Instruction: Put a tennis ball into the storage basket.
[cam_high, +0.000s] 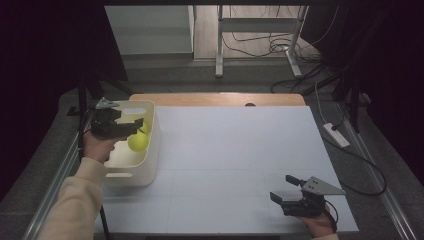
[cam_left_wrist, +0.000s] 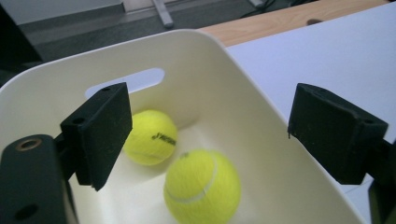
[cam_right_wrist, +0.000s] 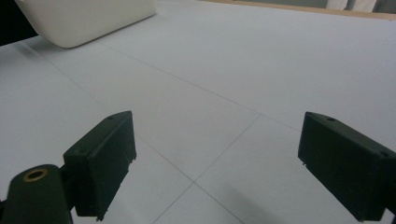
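My left gripper (cam_high: 131, 125) hung with its jaws apart over the white bin (cam_high: 150, 150), two tennis balls (cam_left_wrist: 201, 186) lying loose inside; my right gripper (cam_high: 286, 190) waited open and empty over the white table (cam_high: 225, 150). A blurred ball, I judged, could bounce against the wall.
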